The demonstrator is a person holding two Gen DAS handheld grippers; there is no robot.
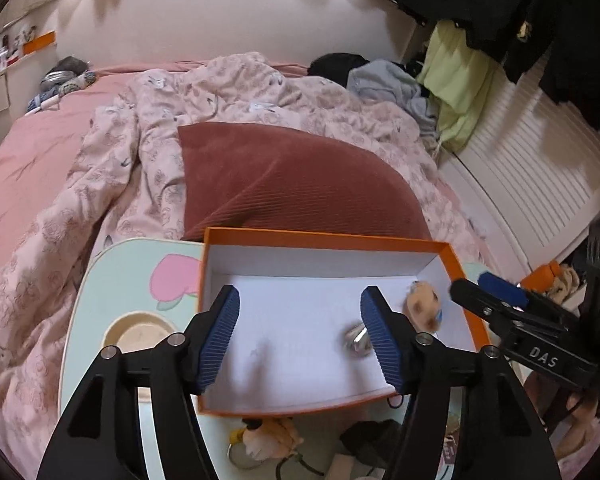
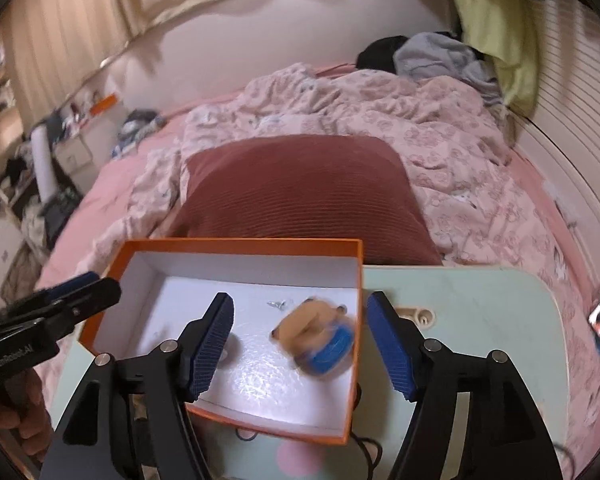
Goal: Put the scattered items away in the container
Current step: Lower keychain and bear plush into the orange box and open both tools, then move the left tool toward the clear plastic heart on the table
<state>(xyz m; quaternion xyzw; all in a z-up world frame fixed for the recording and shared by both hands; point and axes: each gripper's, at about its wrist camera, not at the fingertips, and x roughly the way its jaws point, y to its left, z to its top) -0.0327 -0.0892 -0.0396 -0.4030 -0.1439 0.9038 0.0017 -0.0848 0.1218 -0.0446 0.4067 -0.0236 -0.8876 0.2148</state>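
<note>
Both grippers, left (image 1: 300,340) and right (image 2: 300,344), fingers spread, pinching nothing. Hamster plush (image 2: 314,338) inside orange box (image 2: 240,245), right end. Looks soft, light; grab round body.

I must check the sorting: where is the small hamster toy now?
The hamster toy lies blurred inside the orange box, near its right wall, on the pale green tray table.
</note>
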